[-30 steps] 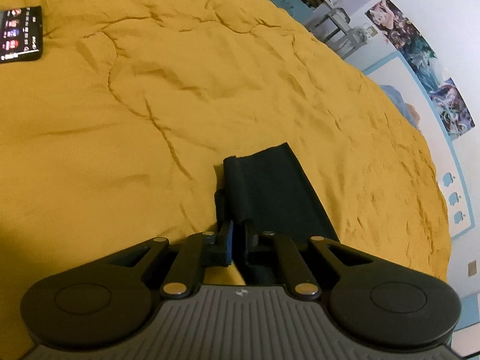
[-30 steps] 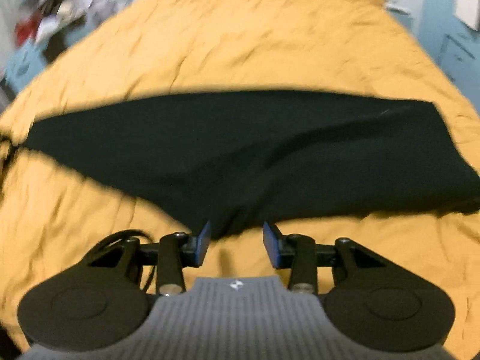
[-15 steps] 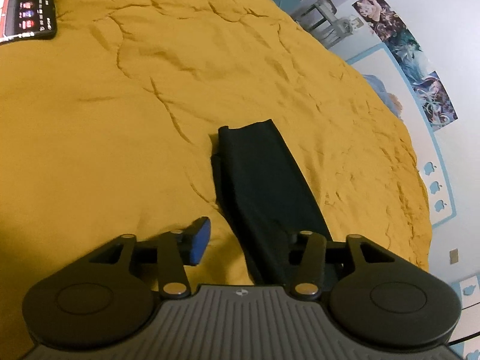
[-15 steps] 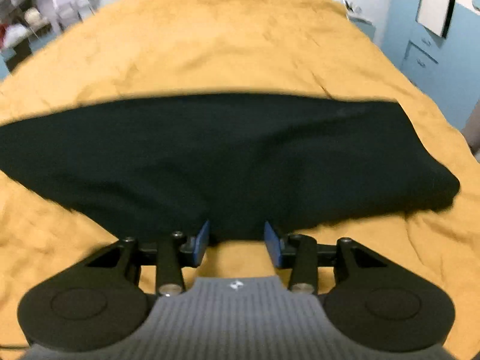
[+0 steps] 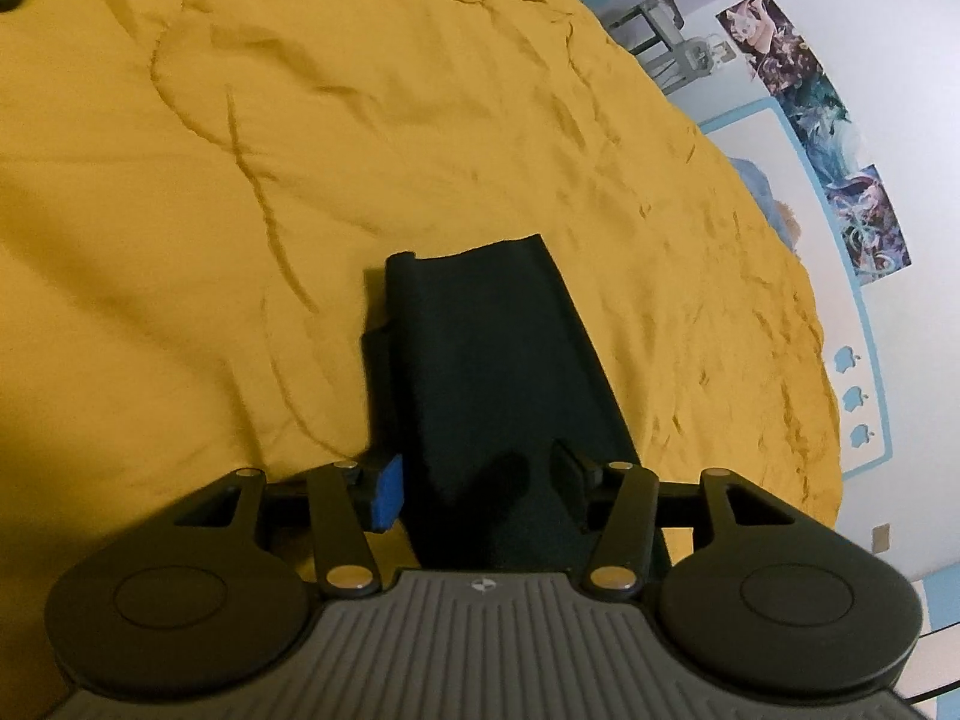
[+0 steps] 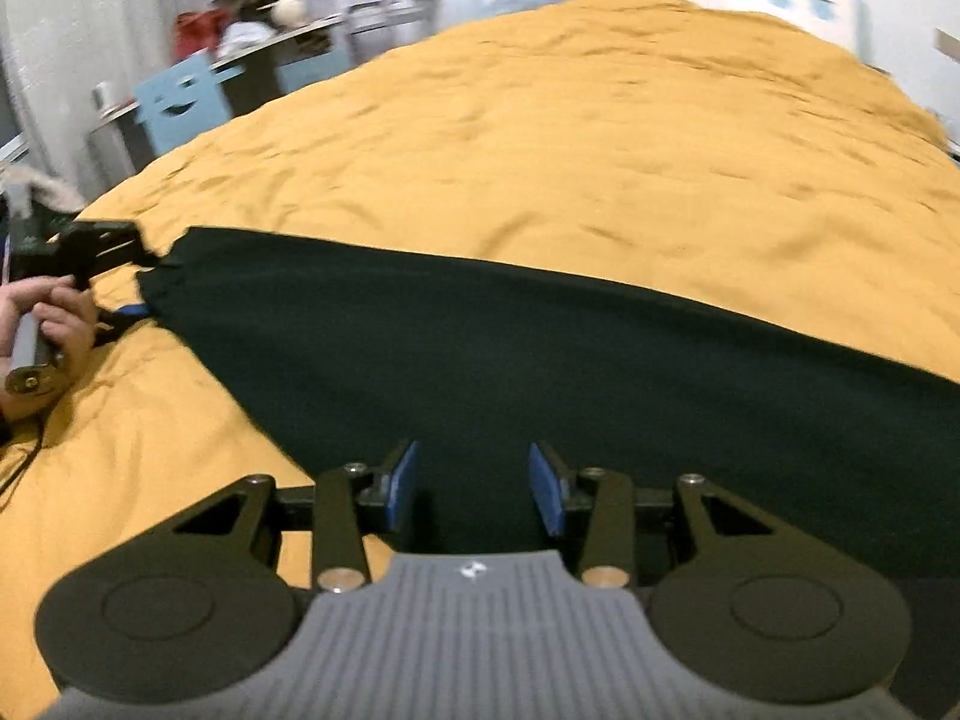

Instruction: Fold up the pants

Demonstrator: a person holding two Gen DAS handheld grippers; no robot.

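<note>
Now left gripper (image 5: 474,483) spread, pants (image 5: 492,372) released, lying flat

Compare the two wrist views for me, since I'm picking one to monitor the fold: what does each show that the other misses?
Left wrist only: the pants' narrow leg end, wall posters, the open left gripper astride the cloth.
Right wrist only: the pants' long side edge, a hand holding the other gripper, shelves.
Both: dark pants on the yellow bedspread.
</note>
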